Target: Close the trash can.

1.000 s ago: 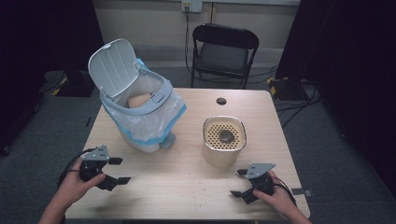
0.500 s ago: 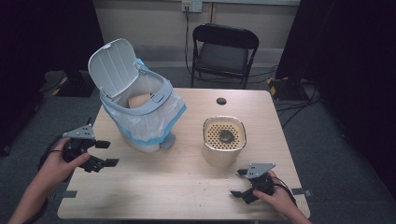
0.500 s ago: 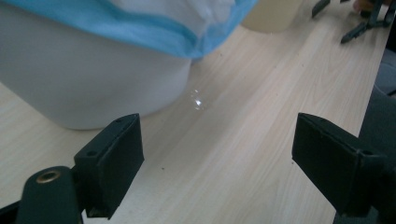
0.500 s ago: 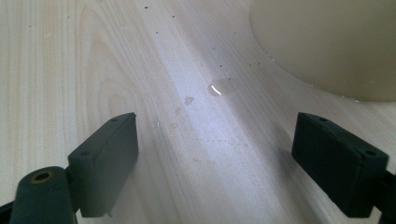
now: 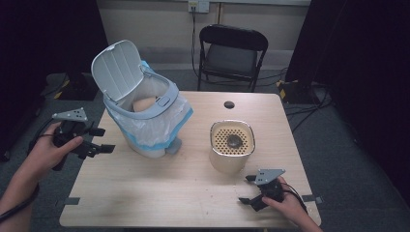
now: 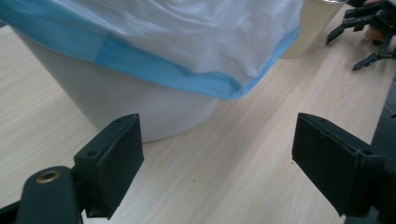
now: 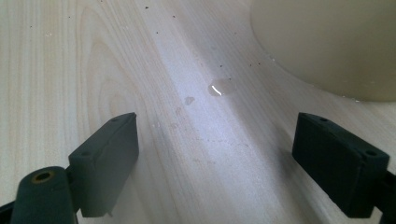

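White plastic lidded bin (image 5: 145, 121), lined with a blue-edged bag, stands at the pale wooden counter's (image 5: 159, 193) left rear, lid up. Left gripper (image 5: 94, 140), jaws apart and empty, approaches beside it; right gripper (image 5: 249, 189), jaws apart, rests. Next, probably: reach the lid.

Pale wooden table (image 5: 159, 193) bearing a bag-lined white bin (image 5: 145, 118), a cream container (image 5: 231, 152) and the right gripper (image 5: 254, 191)
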Demonstrator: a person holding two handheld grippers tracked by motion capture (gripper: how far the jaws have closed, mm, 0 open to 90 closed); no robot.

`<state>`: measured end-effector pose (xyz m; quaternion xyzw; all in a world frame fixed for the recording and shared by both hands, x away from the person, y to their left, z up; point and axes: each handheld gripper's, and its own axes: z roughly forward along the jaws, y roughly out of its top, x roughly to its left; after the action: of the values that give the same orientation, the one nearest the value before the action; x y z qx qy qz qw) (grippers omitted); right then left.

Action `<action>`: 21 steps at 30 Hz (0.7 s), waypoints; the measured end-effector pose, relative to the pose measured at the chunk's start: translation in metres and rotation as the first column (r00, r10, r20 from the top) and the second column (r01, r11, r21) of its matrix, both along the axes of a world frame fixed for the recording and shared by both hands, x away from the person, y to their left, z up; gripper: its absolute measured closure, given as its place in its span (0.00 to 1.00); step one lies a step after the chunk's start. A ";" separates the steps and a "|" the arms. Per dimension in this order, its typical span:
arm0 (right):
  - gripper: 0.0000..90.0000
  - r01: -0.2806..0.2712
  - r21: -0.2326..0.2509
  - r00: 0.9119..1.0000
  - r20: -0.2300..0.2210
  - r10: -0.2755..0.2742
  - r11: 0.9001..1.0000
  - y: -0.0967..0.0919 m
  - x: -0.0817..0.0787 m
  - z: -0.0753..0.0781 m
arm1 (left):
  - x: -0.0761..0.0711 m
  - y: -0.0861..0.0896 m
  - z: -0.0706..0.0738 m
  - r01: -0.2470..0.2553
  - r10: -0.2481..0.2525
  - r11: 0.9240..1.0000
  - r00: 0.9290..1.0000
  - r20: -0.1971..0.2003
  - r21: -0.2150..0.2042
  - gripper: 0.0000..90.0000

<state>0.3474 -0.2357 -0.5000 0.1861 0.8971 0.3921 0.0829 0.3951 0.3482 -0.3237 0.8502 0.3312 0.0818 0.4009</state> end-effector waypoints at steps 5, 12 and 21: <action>0.16 0.000 -0.001 1.000 0.001 0.000 1.000 0.000 0.000 0.000 | 0.013 0.002 0.020 -0.005 0.005 1.000 1.000 0.013 0.000 0.18; 0.16 0.000 0.000 1.000 0.000 0.000 1.000 0.000 0.000 0.000 | 0.023 0.007 0.044 -0.015 0.015 1.000 0.999 0.030 0.009 0.18; 0.16 -0.001 0.000 1.000 0.002 0.001 1.000 0.000 0.000 0.000 | 0.037 0.007 0.066 -0.024 0.024 1.000 0.999 0.041 0.010 0.18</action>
<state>0.3476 -0.2357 -0.5001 0.1852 0.8970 0.3924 0.0839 0.4316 0.3554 -0.2580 0.8464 0.3327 0.1054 0.4022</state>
